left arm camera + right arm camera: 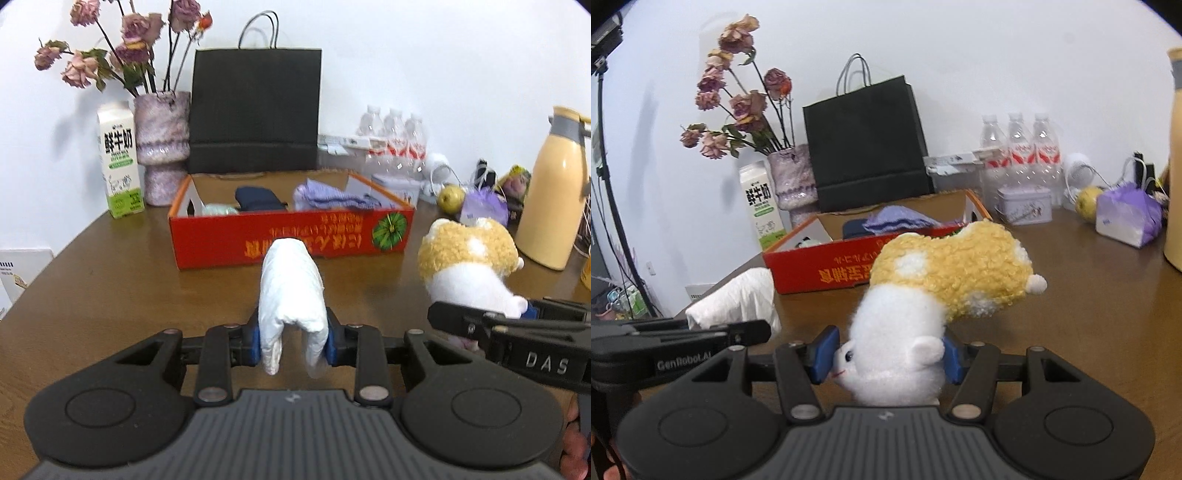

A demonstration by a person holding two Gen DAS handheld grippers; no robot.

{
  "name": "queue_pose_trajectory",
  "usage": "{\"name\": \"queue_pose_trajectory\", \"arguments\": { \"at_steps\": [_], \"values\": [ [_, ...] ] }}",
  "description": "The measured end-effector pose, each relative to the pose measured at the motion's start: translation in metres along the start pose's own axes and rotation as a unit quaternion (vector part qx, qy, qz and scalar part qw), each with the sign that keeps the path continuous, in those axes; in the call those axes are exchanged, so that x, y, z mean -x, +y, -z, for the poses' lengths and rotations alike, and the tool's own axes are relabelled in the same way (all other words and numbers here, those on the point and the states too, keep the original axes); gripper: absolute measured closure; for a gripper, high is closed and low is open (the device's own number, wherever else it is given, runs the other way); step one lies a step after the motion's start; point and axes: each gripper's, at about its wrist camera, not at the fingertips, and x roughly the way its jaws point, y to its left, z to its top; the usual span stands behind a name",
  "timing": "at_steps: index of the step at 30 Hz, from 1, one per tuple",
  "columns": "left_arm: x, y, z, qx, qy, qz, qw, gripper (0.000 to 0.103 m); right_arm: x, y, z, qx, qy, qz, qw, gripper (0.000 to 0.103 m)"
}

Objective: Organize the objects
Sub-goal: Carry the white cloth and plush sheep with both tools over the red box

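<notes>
my left gripper [293, 343] clamped white folded cloth [290, 291], centre frame; right gripper [886, 356] pinched plush toy [945, 280] by head. step judged: carrying both. next – over red box [291, 236] rim above centre, release inside.

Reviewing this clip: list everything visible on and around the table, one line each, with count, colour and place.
white folded cloth: 1, white, between the left gripper's pads
plush toy: 1, yellow and white, clamped upside down in the right gripper
red box: 1, red, open, centre of table
folded items in box: at least 3, lilac, navy, pale green
paper bag: 1, black, behind box
vase of dried roses: 1, mauve, left of bag
milk carton: 1, white and green, left of vase
water bottles: 3, clear, by wall
tin: 1, lilac, before bottles
pear: 1, yellow-green
tissue pack: 1, purple
flask: 1, cream, far right
table: 1, brown
left gripper: black, blue pads
right gripper: black, blue pads
</notes>
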Motion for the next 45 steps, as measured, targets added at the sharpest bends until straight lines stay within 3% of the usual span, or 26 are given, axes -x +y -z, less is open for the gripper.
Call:
{"name": "queue_pose_trajectory", "arguments": {
  "at_steps": [19,45],
  "values": [
    [-0.033,0.003,-0.076,0.049,-0.053,-0.015,0.9973,0.072,-0.051,0.008,-0.069,0.012,-0.025,-0.031,0.999,0.047],
    [-0.104,0.033,-0.140,0.099,-0.078,-0.024,0.9917,0.072,-0.141,0.003,-0.129,0.011,-0.048,-0.043,0.998,0.047]
  ]
}}
